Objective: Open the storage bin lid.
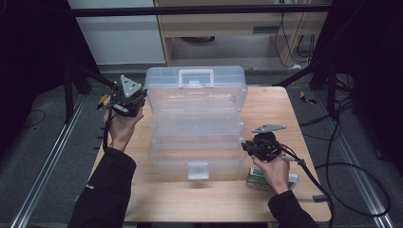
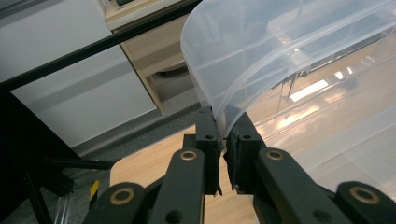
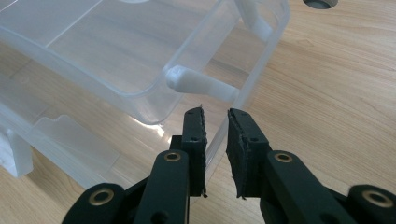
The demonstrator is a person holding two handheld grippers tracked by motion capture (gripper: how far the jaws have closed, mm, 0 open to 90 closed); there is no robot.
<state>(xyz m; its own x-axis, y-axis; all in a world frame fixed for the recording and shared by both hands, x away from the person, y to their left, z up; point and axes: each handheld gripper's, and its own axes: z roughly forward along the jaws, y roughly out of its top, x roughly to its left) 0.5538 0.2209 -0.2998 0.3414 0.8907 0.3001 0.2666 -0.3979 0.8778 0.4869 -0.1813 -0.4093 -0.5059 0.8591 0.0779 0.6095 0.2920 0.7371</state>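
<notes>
Black jaws of the left gripper [image 2: 224, 140] pinch the rim of the clear storage box [image 1: 195, 123] at its far-left corner, though glare blurs the contact. The right gripper [image 3: 215, 123], jaws parted and empty, hangs beside the near-right corner. Opening the tiers seems underway; next, a matching grip. The wooden table [image 1: 280, 102] stands amid dark flooring and cables [image 1: 347, 175].

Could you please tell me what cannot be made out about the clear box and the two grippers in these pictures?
- Green-and-white packet: its print is too small, and the right hand covers part of it, high view.
- Clear storage box: any contents are lost in glare, high view.
- Left gripper: whether it actually clamps the box rim is unclear.
- Right gripper: whether its jaws touch the box wall is unclear.
</notes>
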